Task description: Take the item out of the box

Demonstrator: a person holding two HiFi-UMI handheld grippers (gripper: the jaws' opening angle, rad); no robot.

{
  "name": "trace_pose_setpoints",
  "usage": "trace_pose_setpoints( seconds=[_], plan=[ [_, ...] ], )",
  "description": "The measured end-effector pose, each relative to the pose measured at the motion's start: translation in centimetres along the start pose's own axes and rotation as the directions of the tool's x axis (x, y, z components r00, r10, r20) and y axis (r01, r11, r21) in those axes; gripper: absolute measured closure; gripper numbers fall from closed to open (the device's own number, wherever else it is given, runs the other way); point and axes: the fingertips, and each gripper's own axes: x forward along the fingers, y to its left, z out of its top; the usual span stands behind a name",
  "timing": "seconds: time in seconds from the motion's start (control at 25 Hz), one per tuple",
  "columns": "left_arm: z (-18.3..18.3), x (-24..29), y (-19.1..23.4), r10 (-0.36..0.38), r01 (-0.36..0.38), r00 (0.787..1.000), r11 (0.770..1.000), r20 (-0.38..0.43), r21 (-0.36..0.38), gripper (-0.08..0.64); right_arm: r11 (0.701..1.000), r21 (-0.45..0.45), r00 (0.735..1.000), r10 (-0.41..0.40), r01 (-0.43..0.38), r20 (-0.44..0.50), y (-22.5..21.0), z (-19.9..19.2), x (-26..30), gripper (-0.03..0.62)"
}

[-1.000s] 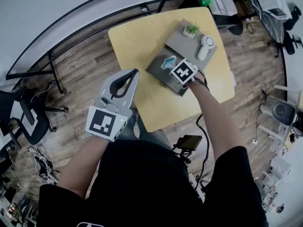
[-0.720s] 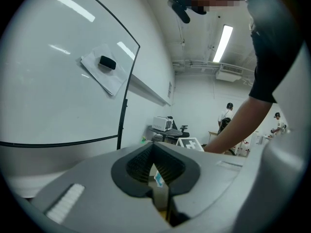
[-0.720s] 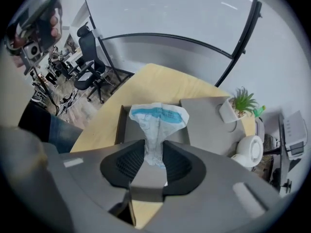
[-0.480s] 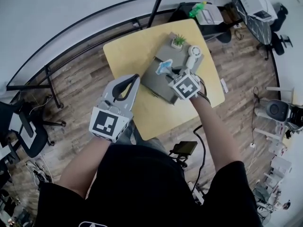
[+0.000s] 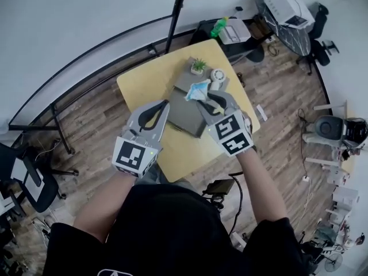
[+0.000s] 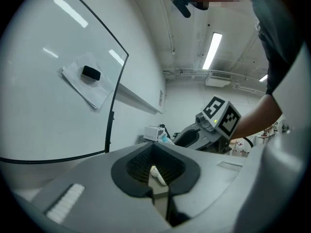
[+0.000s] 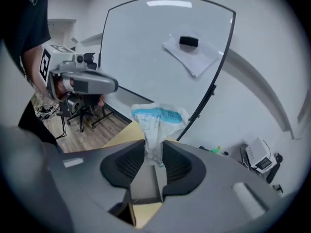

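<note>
Lifting clear of the grey box point(image 5: 185, 117), the right gripper point(image 5: 207, 99) sits much higher than a second ago, when it was down inside the box. Its ribbed dark pads are narrowed onto the pinched neck of a white-and-blue plastic packet point(image 5: 198, 89). The packet hangs in the air over the box, fanning out past the tips toward eleven o'clock, so the removal looks essentially done. Its thin, crinkled film should flop rather than hold its shape. The left gripper point(image 5: 163, 104), at nine o'clock of the box, has risen a little too. Its jaws meet tip to tip and grip nothing I can identify. The box is matte and flat-sided, resting on a pale yellow table point(image 5: 141, 82) with rounded corners. At the box's twelve o'clock stands a small potted plant point(image 5: 198, 66), with a round white device point(image 5: 217, 75) just beside it.
</note>
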Motion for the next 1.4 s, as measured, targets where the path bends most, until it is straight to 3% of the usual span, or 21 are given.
trace_pose_setpoints(
  seconds=[0.12,0.28,0.48,0.72,0.8,1.12,1.28,1.4],
  plan=[
    [1.0,0.2,-0.5,-0.016,0.015,1.000,1.000,0.012,0.019,0.560,0.996,0.017,0.991,-0.084,0.083,0.108,-0.5,2.4,-3.2,0.468],
    [2.5,0.5,-0.9,-0.027,0.026,0.999,0.999,0.029,0.035,0.560,0.977,0.061,0.947,-0.213,0.204,0.241,-1.3,5.0,-7.1,0.471],
    [4.6,0.9,-1.3,-0.046,0.041,0.997,0.997,0.067,0.072,0.560,0.934,0.181,0.855,-0.356,0.309,0.377,-2.4,6.8,-11.1,0.471],
    [7.4,0.7,-2.0,-0.054,0.049,0.995,0.997,0.082,0.067,0.560,0.876,0.279,0.733,-0.483,0.394,0.479,-2.9,7.8,-15.0,0.471],
    [7.8,0.6,-2.1,-0.059,0.053,0.995,0.996,0.086,0.070,0.560,0.860,0.302,0.703,-0.509,0.410,0.496,-2.8,7.8,-15.7,0.471],
    [8.7,0.6,-2.4,-0.072,0.063,0.991,0.994,0.111,0.087,0.560,0.808,0.463,0.660,-0.575,0.365,0.483,-3.1,5.8,-16.1,0.471],
    [8.4,0.6,-2.2,-0.067,0.060,0.993,0.995,0.096,0.075,0.560,0.792,0.481,0.630,-0.600,0.377,0.494,-2.4,5.1,-16.2,0.472],
    [8.8,0.5,-2.0,-0.064,0.057,0.990,0.996,0.126,0.064,0.560,0.783,0.494,0.624,-0.610,0.378,0.488,-1.6,4.4,-16.0,0.472]
  ],
)
